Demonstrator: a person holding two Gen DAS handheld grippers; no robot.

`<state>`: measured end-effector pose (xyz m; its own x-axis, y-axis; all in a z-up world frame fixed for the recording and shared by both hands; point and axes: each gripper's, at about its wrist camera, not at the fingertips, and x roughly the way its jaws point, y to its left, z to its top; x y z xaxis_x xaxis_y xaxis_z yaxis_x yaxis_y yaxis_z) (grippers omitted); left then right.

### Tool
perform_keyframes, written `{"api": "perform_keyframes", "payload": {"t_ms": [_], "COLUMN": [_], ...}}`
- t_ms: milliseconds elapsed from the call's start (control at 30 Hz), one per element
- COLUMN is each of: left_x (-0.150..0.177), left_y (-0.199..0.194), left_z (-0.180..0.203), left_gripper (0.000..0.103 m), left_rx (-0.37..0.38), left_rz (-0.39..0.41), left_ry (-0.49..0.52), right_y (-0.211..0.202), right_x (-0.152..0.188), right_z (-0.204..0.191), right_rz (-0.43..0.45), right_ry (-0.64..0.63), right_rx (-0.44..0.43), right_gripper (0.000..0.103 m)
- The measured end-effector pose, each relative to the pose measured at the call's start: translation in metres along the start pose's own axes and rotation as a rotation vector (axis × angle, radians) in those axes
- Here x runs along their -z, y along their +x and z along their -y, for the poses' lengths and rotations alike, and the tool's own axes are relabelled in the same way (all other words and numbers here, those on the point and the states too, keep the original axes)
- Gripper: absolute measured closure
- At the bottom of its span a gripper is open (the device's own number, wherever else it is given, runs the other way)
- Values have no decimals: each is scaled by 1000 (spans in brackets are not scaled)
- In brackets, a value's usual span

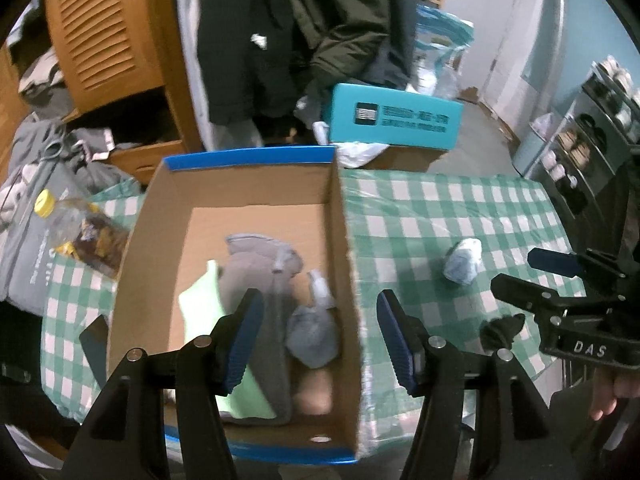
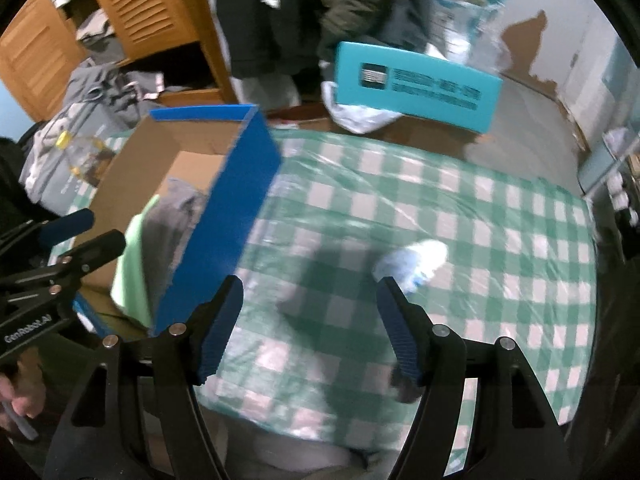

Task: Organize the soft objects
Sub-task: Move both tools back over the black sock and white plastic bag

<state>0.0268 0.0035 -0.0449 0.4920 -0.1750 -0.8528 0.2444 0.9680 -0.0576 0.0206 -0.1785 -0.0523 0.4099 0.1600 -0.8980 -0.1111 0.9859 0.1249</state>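
A cardboard box with blue outer walls stands on the green checked tablecloth. Inside it lie a grey cloth, a light green cloth, a rolled grey-blue sock and a pale beige item. A rolled light blue sock lies on the cloth right of the box. My left gripper is open and empty above the box's right side. My right gripper is open and empty over the tablecloth, its right fingertip near the blue sock. A small black item lies near the right gripper.
A plastic bottle with a yellow cap lies left of the box. A teal box and plastic bags sit beyond the table's far edge. Wooden louvred cabinets, grey clothes and hanging dark jackets stand behind. A shoe rack stands at right.
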Motion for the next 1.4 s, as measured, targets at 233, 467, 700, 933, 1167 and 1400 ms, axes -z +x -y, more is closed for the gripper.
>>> {"api": "perform_keyframes", "payload": {"t_ms": [233, 467, 700, 933, 1167, 1400], "left_x": [-3, -4, -1, 8, 15, 20], "left_y": [6, 15, 30, 49, 64, 73], "left_z": [35, 64, 83, 101, 117, 121], "left_gripper": [35, 27, 27, 27, 27, 27], "left_rx": [30, 53, 74, 86, 88, 62], "left_rz": [-12, -29, -69, -123, -154, -174], "left_ry": [58, 110, 137, 176, 209, 223], "right_y": [-7, -5, 8, 23, 36, 49], "right_x": [14, 31, 49, 63, 74, 80], "right_z": [44, 78, 96, 109, 113, 114], "right_rz": [-5, -25, -71, -119, -155, -187], "right_ry": [85, 142, 175, 196, 205, 206], "right_rx": [32, 55, 71, 79, 79, 79], "right_gripper": [34, 34, 33, 34, 33, 33]}}
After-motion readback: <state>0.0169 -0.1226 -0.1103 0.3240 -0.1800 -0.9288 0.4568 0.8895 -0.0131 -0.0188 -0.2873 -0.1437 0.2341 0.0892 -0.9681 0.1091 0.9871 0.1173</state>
